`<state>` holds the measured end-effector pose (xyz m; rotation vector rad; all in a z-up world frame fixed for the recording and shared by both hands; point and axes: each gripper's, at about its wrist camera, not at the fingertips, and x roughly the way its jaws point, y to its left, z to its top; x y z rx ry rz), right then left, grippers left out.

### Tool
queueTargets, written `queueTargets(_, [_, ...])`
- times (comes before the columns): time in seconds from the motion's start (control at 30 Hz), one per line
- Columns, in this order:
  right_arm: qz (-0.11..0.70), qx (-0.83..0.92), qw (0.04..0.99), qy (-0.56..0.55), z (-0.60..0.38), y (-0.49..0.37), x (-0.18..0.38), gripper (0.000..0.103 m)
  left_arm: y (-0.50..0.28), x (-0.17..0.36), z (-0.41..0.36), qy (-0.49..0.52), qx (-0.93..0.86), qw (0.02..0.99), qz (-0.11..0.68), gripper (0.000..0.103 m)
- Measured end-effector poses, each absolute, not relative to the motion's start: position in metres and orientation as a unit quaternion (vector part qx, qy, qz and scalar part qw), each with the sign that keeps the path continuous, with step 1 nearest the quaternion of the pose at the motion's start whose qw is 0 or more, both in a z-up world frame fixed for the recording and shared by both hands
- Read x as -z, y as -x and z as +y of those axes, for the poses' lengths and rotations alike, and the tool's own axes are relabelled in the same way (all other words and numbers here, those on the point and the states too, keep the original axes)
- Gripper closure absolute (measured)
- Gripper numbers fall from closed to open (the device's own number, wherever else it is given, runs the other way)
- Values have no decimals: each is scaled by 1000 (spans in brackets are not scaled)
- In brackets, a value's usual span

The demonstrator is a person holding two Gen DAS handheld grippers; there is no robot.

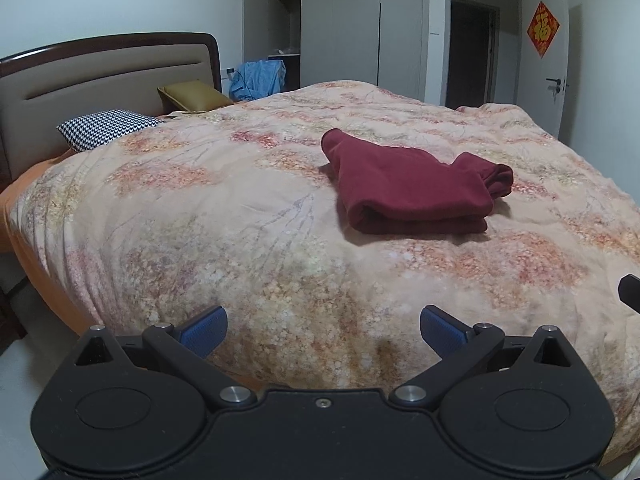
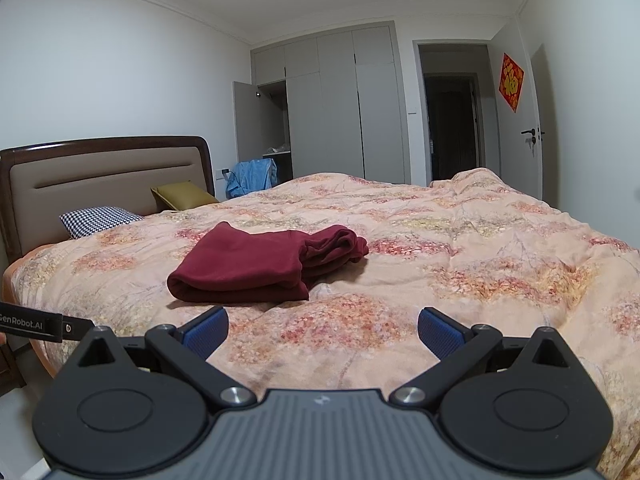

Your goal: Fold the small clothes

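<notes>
Floral quilt (image 1: 240, 208) covers whole bed. Padded headboard (image 1: 108, 80) at far left end. Grey wardrobe (image 2: 340, 104) behind, one door open. Dark red garment (image 1: 404, 184) lies folded on quilt, mid-bed, one bunched end sticking out to right; nothing touching it. Checked pillow (image 1: 104, 130) and olive pillow (image 1: 192, 96) near headboard. Left gripper (image 1: 323, 330) near bed edge, fingers spread wide, empty. Right gripper (image 2: 322, 332) just short of garment, fingers spread wide, empty.
</notes>
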<state>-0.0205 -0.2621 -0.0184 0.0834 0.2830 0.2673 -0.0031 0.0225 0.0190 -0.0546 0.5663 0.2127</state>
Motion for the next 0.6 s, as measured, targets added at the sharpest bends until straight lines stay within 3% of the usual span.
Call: queueTargets(0.6, [178,-130,974,-46,-265,-5,30,0,-30,-15,25,29,-110,943,312,1])
